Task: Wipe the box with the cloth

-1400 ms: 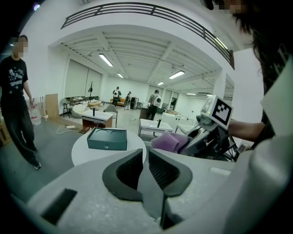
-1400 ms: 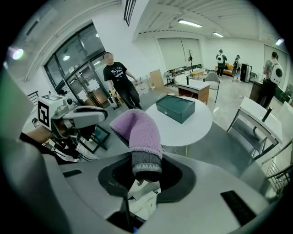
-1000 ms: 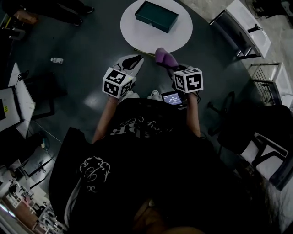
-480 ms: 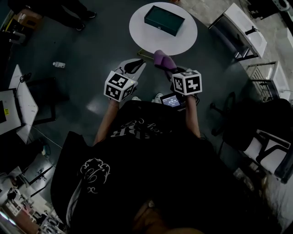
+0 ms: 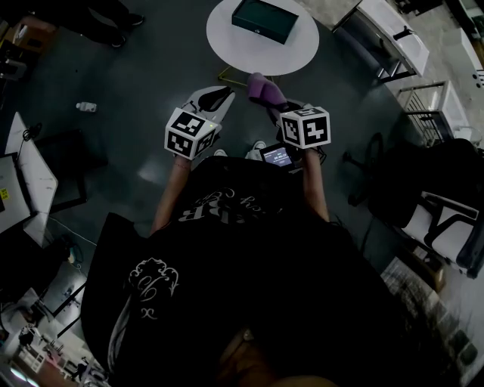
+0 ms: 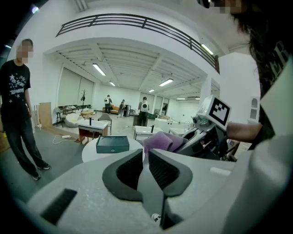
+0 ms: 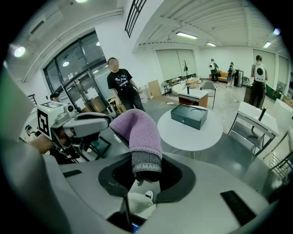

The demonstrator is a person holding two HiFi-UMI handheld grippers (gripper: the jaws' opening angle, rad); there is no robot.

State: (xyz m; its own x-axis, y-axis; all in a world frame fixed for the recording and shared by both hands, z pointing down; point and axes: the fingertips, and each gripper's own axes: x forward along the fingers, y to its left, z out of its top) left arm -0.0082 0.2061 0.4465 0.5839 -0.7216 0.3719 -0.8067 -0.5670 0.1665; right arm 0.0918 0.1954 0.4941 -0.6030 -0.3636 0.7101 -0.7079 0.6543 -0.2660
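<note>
A dark green box (image 5: 263, 20) lies on a round white table (image 5: 234, 49) ahead of me. In the right gripper view, the box (image 7: 189, 116) sits near that table's (image 7: 192, 135) far side. My right gripper (image 5: 274, 102) is shut on a purple cloth (image 5: 263, 89), which stands up out of its jaws (image 7: 137, 132), short of the table. My left gripper (image 5: 214, 97) is beside it, shut with nothing in it (image 6: 145, 157). From the left gripper view the cloth (image 6: 162, 141) and box (image 6: 112, 144) show just past the jaws.
A person in black (image 7: 121, 87) stands to the left of the table. White benches (image 5: 393, 38) and a railing are at the right, an office chair (image 5: 446, 227) behind right, a small bottle (image 5: 85, 106) on the dark floor at left.
The head view has swung a little, so the table sits slightly higher in the frame. Both grippers keep their pose and the cloth stays held.
</note>
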